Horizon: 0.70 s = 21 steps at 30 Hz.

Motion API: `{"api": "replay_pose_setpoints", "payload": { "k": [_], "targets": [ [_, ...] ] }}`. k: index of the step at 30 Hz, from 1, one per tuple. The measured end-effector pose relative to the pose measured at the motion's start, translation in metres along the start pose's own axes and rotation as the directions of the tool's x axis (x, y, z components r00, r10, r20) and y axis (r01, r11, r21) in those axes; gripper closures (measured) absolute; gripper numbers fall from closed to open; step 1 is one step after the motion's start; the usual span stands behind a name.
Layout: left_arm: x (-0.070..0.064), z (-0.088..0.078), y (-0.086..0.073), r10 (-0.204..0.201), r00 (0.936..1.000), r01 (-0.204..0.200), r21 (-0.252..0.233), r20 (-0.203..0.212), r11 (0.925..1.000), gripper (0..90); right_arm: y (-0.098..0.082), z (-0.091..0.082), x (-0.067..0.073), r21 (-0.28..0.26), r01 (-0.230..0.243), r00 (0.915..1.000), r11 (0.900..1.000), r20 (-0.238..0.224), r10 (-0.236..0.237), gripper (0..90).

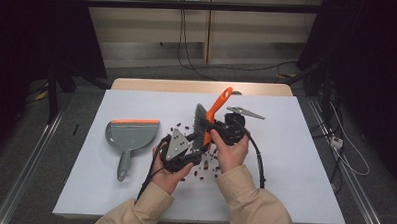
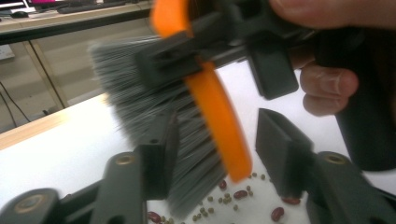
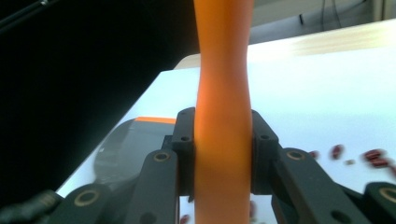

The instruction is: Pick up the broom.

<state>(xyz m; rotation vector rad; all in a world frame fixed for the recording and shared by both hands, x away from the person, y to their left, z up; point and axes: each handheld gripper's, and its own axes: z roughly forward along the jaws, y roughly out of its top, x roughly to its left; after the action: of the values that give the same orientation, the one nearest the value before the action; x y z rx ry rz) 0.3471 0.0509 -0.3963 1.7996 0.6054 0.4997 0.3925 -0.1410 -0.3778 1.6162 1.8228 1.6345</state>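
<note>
Right gripper [image 3: 223, 154]: pinching brush handle [image 3: 223, 93].
Left gripper [image 2: 215, 158]: spread, bristles [image 2: 140, 88] between the jaws.
High view: dustpan [image 1: 131, 134] left of both.

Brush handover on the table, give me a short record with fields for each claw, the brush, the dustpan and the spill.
right claw: shut on the brush handle
left claw: open, jaws either side of the brush head
brush: orange handle, grey bristles, held above the table
dustpan: grey, orange lip, lying apart at the left
beans: scattered on the white table
</note>
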Motion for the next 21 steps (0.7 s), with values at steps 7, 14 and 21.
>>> {"api": "replay_pose_setpoints", "payload": {
  "k": [7,14,21],
  "targets": [
    [0.014,-0.003,-0.002,-0.078,0.9963,0.077,0.039,0.034,0.9963,35.1,0.008,-0.016,-0.017,0.032,0.128,0.9911,0.991,0.031,-0.129,70.8],
    [0.026,-0.01,0.0,-0.113,0.9916,0.11,0.054,0.063,0.9925,24.3,0.009,-0.027,-0.03,0.079,0.166,0.9847,0.983,0.038,-0.17,70.7],
    [0.039,-0.022,0.001,-0.114,0.9895,0.106,0.092,0.089,0.9901,15.5,0.017,-0.041,-0.043,0.129,0.224,0.9713,0.966,0.05,-0.232,70.7]
  ]
}}
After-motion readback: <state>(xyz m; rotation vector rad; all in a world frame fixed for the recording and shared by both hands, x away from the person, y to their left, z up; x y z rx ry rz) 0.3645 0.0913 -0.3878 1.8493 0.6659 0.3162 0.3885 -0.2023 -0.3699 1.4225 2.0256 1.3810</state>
